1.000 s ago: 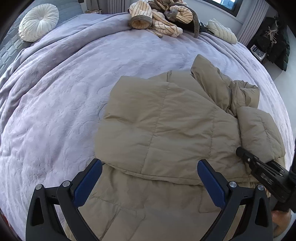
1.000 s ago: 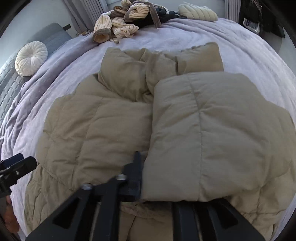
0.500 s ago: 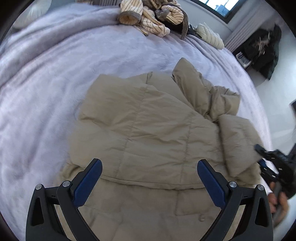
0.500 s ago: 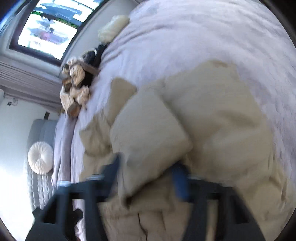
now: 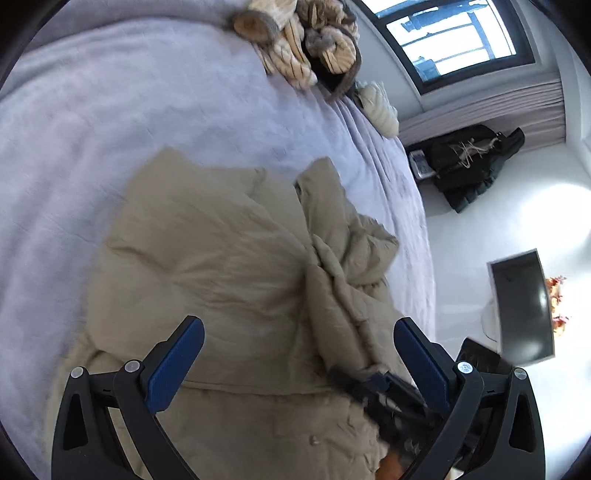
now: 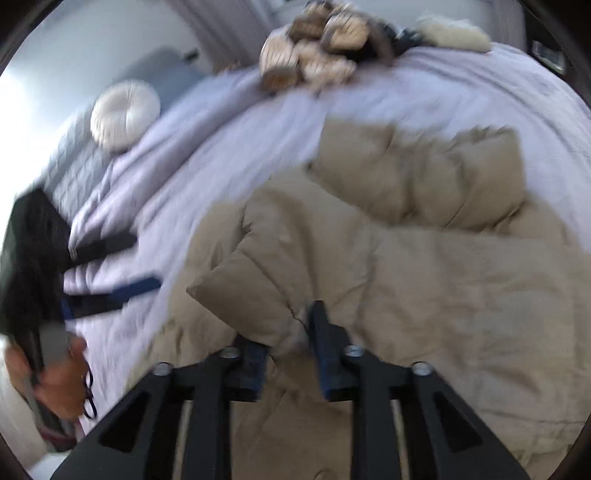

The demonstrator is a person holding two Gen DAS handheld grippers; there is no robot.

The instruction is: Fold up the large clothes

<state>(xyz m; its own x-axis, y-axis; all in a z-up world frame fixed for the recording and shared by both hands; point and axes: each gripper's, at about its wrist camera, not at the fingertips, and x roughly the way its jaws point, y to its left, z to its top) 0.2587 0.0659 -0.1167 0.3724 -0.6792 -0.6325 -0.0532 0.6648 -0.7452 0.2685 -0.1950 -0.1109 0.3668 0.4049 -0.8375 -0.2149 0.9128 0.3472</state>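
We find the tan puffer jacket (image 5: 229,266) lying on the bed, partly folded: quilted panels are laid over one another and a crumpled sleeve or hood section (image 5: 351,251) is bunched along its side toward 3 o'clock in the left wrist view. In the right wrist view a folded corner of the jacket (image 6: 251,295) stands up just above the jaws, and a thicker folded panel (image 6: 443,177) lies toward 1 o'clock.

The left gripper (image 5: 297,354) has its blue-padded jaws wide apart above the jacket's lower part; we see nothing between the pads. The right gripper (image 6: 291,350) has its jaws fairly near together and opening, with a fold of jacket fabric between them; the picture is blurred, and the pads do not appear to press on it. In the left wrist view the right gripper shows at 5 o'clock, low against the jacket's edge. A hand (image 6: 59,376) carrying the left gripper shows at 8 o'clock in the right wrist view.

The lilac bedcover (image 5: 110,110) is bare around the jacket. A heap of striped knitwear (image 5: 306,40) sits at 12 o'clock at the far edge, a round white cushion (image 6: 123,114) at 10 o'clock in the right view. A window (image 5: 450,33), a dark garment (image 5: 469,162) and a dark screen (image 5: 524,306) stand beyond the bed.
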